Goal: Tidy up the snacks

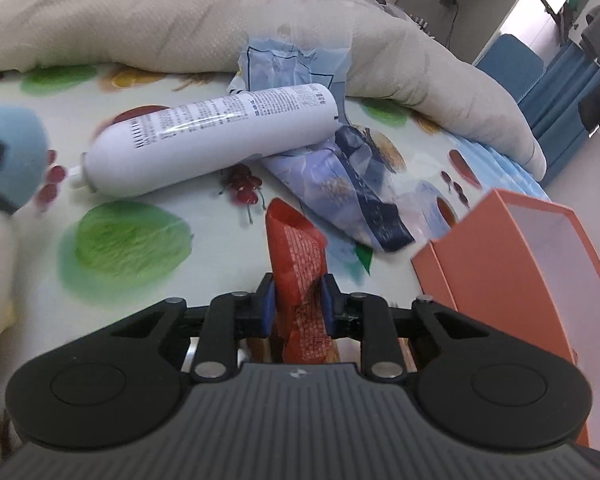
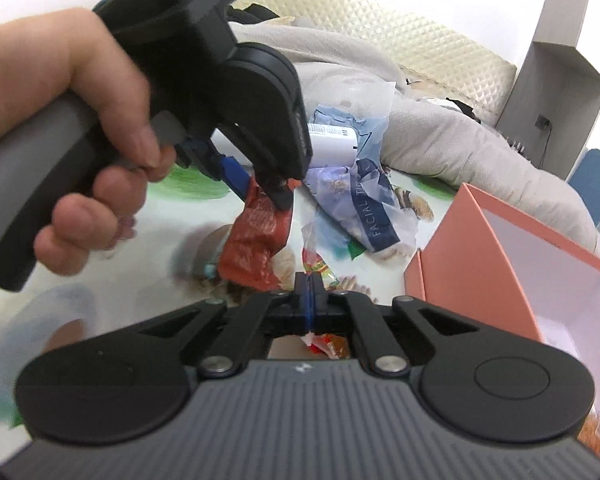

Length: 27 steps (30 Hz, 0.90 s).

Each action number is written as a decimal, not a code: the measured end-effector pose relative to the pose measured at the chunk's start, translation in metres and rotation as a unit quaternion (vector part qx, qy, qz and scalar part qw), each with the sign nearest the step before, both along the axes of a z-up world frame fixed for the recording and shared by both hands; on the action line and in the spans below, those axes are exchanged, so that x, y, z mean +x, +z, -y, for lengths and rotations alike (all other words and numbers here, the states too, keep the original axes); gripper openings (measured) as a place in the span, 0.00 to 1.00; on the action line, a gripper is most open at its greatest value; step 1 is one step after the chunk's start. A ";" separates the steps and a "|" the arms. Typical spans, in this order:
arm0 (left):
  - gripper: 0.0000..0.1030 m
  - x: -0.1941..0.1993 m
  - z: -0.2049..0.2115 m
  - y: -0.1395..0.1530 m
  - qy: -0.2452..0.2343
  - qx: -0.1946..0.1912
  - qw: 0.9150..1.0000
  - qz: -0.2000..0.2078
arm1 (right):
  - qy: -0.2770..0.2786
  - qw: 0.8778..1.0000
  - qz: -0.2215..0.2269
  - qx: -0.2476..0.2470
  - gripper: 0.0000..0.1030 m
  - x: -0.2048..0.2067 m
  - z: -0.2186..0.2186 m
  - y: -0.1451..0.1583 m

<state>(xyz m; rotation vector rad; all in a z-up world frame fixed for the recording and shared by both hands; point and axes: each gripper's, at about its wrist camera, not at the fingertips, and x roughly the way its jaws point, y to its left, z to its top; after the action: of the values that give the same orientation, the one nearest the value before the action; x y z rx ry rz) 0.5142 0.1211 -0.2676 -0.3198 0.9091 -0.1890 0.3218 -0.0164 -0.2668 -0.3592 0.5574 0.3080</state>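
Fruit-print bedsheet [image 1: 140, 184] holds 2 wrappers and a can. Left gripper [image 1: 298, 300] clamps a red packet [image 1: 296, 248]; right gripper [image 2: 309, 300] pinches a small wrapper [image 2: 316, 264]. Best carried level over the orange box [image 1: 512, 264], then released.

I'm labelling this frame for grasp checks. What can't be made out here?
- Small clear-and-red wrapper, right wrist view: mostly behind the shut right gripper.
- Orange cardboard box floor, both views: walls and frame edge hide it.
- White tube print, left wrist view: too small.
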 end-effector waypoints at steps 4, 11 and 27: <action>0.22 -0.029 0.002 0.013 -0.003 0.023 1.000 0.000 | -0.002 1.000 -0.009 0.023 0.02 -0.017 0.009 0.009; 0.22 -0.085 0.003 0.029 -0.004 0.044 0.999 0.006 | -0.004 0.997 -0.032 0.066 0.02 -0.061 0.039 0.021; 0.22 -0.240 -0.007 0.044 0.039 -0.002 0.999 0.006 | 0.056 0.994 -0.067 0.064 0.03 -0.172 0.071 0.021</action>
<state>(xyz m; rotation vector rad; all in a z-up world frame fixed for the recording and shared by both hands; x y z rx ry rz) 0.2745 0.1285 -0.2234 -0.3578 0.8832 -0.1201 0.1495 -0.0878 -0.2453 -0.2469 0.6466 0.4770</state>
